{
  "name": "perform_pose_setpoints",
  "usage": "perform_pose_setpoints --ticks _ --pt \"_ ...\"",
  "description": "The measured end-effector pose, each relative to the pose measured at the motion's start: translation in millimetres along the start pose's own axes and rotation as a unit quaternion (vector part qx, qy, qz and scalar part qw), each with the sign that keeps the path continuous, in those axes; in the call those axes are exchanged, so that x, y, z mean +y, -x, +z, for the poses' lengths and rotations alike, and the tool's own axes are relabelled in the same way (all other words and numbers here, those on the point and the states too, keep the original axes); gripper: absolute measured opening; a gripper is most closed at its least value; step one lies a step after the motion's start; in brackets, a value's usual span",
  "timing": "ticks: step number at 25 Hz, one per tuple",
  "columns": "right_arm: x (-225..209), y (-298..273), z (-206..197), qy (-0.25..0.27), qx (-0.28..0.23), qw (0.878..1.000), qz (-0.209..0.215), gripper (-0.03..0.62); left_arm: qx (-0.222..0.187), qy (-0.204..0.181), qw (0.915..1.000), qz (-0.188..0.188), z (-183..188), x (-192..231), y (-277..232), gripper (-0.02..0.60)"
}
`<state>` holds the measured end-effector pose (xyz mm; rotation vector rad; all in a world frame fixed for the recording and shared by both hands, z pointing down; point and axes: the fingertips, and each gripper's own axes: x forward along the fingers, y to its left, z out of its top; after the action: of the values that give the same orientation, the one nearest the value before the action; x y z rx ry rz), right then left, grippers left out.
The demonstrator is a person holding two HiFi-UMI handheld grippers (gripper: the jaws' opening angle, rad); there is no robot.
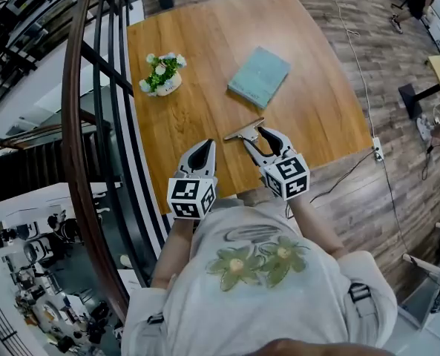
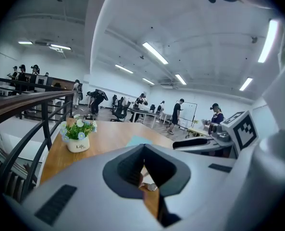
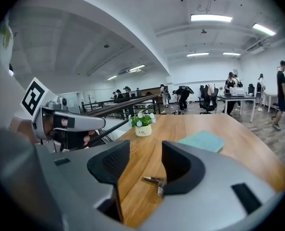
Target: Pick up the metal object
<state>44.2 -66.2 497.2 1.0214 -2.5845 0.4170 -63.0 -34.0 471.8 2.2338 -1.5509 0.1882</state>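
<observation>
At the near edge of the table (image 1: 205, 43), the left gripper (image 1: 204, 147) has its jaws together with nothing in them. The right gripper (image 1: 260, 139) beside it has jaws apart and is empty. The metal object (image 1: 243, 130) lies flat on the wood right at its tips, with one end hidden behind a jaw in the right gripper view, so its shape is unclear. Further out are a teal book (image 1: 259, 76) and a flower pot (image 1: 162, 74).

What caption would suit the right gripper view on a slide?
Open right gripper faces a metal tool lying on the wooden table.
</observation>
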Motion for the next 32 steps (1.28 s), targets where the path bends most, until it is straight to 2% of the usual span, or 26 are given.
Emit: perform_pose_setpoints --ticks 5,16,32 --pt "-5 -16 -13 -0.006 0.025 1.0 -0.008 0.225 0.01 -0.001 0.9999 -0.014 1 13 -16 0.014" --pt "-30 -42 -49 -0.024 0.077 0.996 -0.022 0.25 0.046 0.008 0.9986 -0.024 -19 32 -50 0.014" --pt "-45 -70 -111 -0.029 0.144 0.989 -0.036 0.268 0.079 0.008 0.9963 -0.033 -36 39 -63 0.014"
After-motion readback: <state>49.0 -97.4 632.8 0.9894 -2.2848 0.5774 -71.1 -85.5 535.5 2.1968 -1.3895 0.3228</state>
